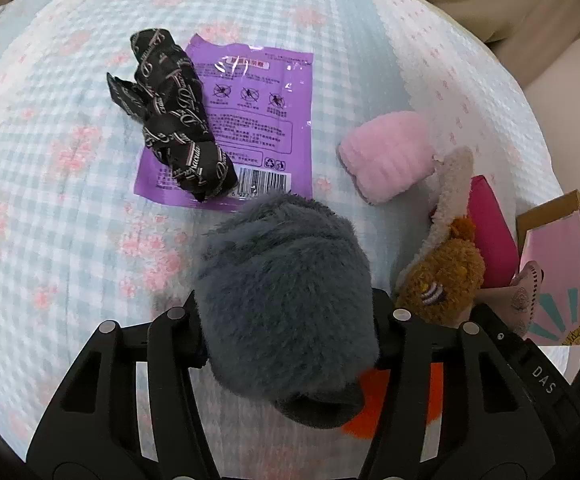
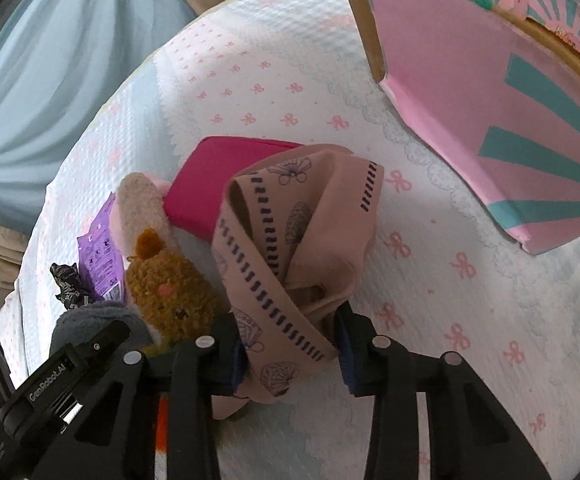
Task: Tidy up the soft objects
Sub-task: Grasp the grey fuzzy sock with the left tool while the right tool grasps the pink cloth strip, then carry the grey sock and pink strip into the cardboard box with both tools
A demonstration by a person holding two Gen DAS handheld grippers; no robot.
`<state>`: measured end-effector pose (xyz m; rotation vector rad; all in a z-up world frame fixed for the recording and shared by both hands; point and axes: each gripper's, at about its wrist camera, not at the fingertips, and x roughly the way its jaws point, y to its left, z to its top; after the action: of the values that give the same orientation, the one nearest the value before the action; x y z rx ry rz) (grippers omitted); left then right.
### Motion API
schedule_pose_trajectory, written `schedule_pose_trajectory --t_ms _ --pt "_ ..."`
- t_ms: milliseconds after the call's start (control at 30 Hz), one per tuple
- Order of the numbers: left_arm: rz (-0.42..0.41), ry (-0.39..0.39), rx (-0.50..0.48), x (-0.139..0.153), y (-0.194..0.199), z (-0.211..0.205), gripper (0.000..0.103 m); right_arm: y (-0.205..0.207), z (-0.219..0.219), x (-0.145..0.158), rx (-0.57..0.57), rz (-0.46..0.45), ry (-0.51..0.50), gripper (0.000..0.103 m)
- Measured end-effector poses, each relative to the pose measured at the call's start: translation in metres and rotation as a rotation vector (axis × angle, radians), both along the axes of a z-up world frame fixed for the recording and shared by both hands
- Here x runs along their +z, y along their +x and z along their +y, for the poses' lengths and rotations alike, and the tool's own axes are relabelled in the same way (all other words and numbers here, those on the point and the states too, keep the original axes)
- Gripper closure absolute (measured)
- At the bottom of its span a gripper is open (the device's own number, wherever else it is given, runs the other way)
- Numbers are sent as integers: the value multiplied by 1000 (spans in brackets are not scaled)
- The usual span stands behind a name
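Note:
My left gripper (image 1: pixel 290 320) is shut on a grey fluffy plush (image 1: pixel 286 300) with an orange part below, held over the bed. My right gripper (image 2: pixel 290 344) is shut on a beige patterned cloth (image 2: pixel 290 240), which also shows at the right of the left wrist view (image 1: pixel 524 292). A brown plush bear (image 1: pixel 442 276) (image 2: pixel 170 284) with a cream ear lies between the grippers. A pink fuzzy item (image 1: pixel 386 156), a black printed cloth (image 1: pixel 174 116) and a magenta pouch (image 2: pixel 210 184) lie on the bed.
A purple plastic packet (image 1: pixel 258 120) lies under the black cloth. A pink and teal cardboard box (image 2: pixel 490 100) (image 1: pixel 558 264) stands open at the right. The checked bedspread (image 1: pixel 50 160) covers the surface. A blue curtain (image 2: pixel 50 80) hangs beyond the bed edge.

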<state>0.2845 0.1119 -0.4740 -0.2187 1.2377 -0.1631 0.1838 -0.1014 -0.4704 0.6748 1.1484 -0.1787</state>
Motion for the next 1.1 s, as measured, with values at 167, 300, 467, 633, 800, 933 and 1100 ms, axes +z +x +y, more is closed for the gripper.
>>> schedule_pose_trajectory --t_ms 167,300,467,633,800,933,1100 --pt "-42 0 16 19 -16 11 53 -6 -3 17 17 -40 -28 71" --pt "-88 9 14 42 -22 12 53 -11 -3 37 39 -85 -56 71" --pt "-147 35 9 80 -37 15 53 -21 -6 64 56 -129 -62 71" --pt "-191 36 18 126 -51 11 53 -33 -13 109 79 -164 -67 71" --pt "-227 124 21 181 -65 -8 53 -44 -32 169 122 -211 -104 71" --pt "-266 140 -1 223 -72 -35 53 -49 -59 216 152 -243 -119 71" --pt "-285 151 -11 266 -82 -84 53 -55 -105 267 180 -276 -147 71"
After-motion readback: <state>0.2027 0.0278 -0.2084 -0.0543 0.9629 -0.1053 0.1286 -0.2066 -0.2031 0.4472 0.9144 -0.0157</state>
